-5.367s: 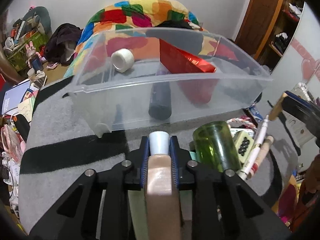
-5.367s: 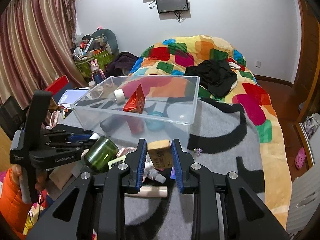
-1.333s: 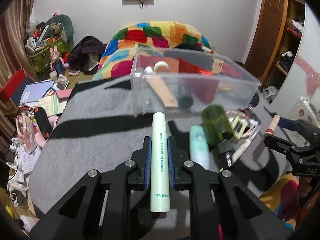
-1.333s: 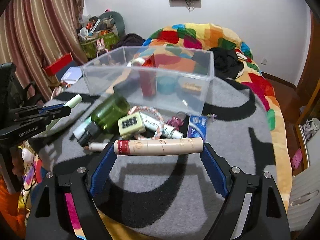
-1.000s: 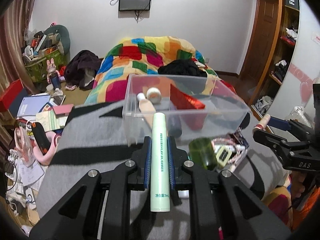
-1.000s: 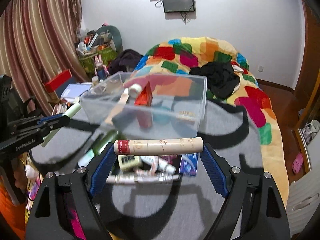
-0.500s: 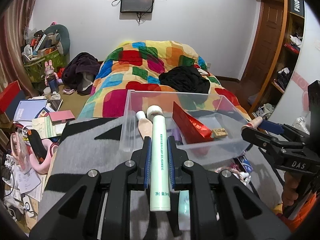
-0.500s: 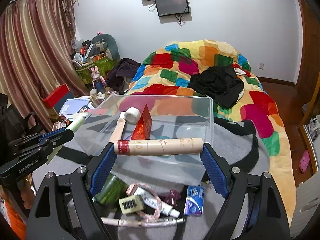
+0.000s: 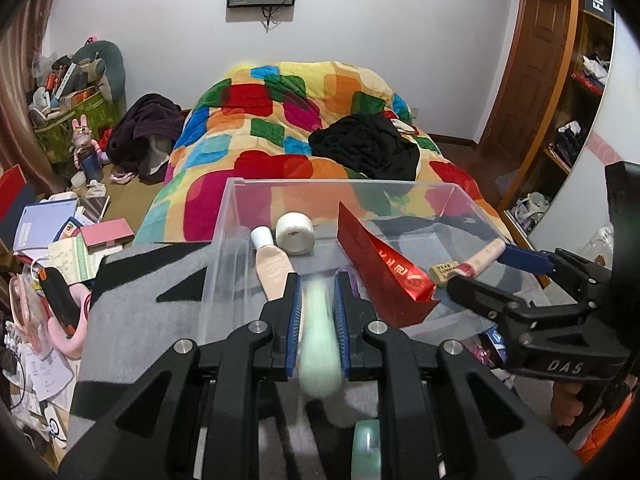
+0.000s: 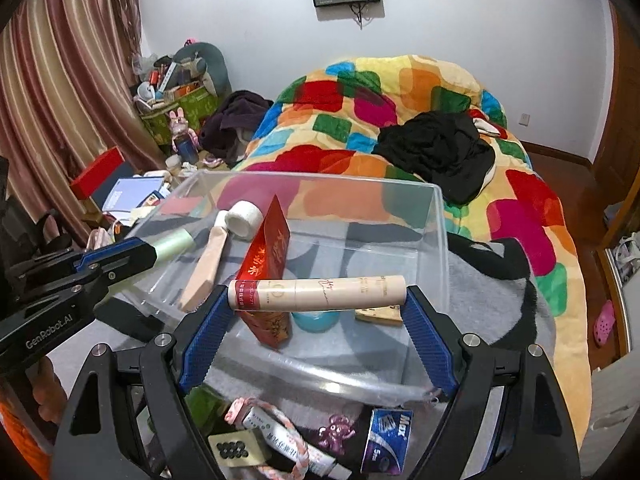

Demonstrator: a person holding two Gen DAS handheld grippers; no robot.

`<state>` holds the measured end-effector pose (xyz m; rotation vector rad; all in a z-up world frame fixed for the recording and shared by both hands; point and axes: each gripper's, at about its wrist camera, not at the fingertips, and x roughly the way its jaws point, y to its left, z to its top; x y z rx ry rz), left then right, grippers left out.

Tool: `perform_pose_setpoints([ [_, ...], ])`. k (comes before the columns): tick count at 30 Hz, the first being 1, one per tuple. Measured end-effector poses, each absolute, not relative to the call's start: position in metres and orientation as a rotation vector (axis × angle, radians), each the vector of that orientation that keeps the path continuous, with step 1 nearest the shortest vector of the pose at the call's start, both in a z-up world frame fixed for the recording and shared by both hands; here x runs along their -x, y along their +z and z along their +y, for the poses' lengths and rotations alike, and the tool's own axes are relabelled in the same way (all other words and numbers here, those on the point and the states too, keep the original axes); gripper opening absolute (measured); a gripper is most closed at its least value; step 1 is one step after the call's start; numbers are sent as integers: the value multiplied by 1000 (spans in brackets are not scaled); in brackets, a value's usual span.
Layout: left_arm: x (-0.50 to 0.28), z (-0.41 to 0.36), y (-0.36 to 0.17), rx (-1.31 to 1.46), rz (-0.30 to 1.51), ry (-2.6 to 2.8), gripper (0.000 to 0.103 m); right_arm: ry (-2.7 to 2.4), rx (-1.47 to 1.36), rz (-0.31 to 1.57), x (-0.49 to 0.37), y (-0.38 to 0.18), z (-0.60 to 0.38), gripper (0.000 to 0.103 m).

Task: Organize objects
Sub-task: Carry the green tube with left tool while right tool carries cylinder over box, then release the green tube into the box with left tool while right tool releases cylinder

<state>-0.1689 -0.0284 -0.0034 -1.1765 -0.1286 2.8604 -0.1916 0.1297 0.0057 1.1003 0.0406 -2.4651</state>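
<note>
**Clear bin under loading, both grippers carrying tubes**

Clear plastic bin (image 10: 436, 240) sits on the grey blanket (image 9: 132, 288) and serves as the collection point. It already holds a red packet (image 10: 268, 276), a white tape roll (image 10: 244, 219), a beige tube (image 10: 206, 268), a teal jar and a small tan block.

Left gripper (image 9: 318, 312): jaws closed on a pale green tube (image 9: 320, 344), held lengthwise along the fingers so it can slide nose-first over the near wall. The tube is motion-blurred in the left wrist view; whether the grip is loosening cannot be told.

Right gripper (image 10: 318, 308): jaws set wide and clamped on the two ends of a cream tube with a red band (image 10: 316, 291), carried crosswise above the bin's near side, apparently to drop flat.

Outstanding: several small items, including a blue box (image 10: 386, 436) and a braided cord, lie outside the bin in front of its near wall. Judgement: the task is partly done.
</note>
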Motion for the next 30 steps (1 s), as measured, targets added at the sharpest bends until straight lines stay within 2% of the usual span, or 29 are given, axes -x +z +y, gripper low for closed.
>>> perform_pose_setpoints([
  [7, 172, -34, -3, 1168, -186, 2852, 18, -2461, -1120, 72, 196, 1, 123, 83],
  [13, 161, -33, 5, 1106, -158, 2896, 42, -2447, -1134, 54, 194, 3, 125, 83],
  [16, 154, -33, 11, 1068, -157, 2915, 57, -2453, -1126, 61, 189, 5, 125, 83],
  [17, 152, -32, 13, 1057, -156, 2920, 60, -2453, -1121, 62, 187, 7, 126, 83],
  [21, 141, -30, 19, 1032, -145, 2929, 61, -2469, -1084, 72, 174, 16, 130, 83],
  [24, 134, -30, 21, 1021, -138, 2916, 69, -2480, -1061, 65, 166, 22, 135, 83],
  [30, 111, -33, 24, 943, -190, 2944, 91, -2525, -1015, 64, 145, 33, 155, 84],
])
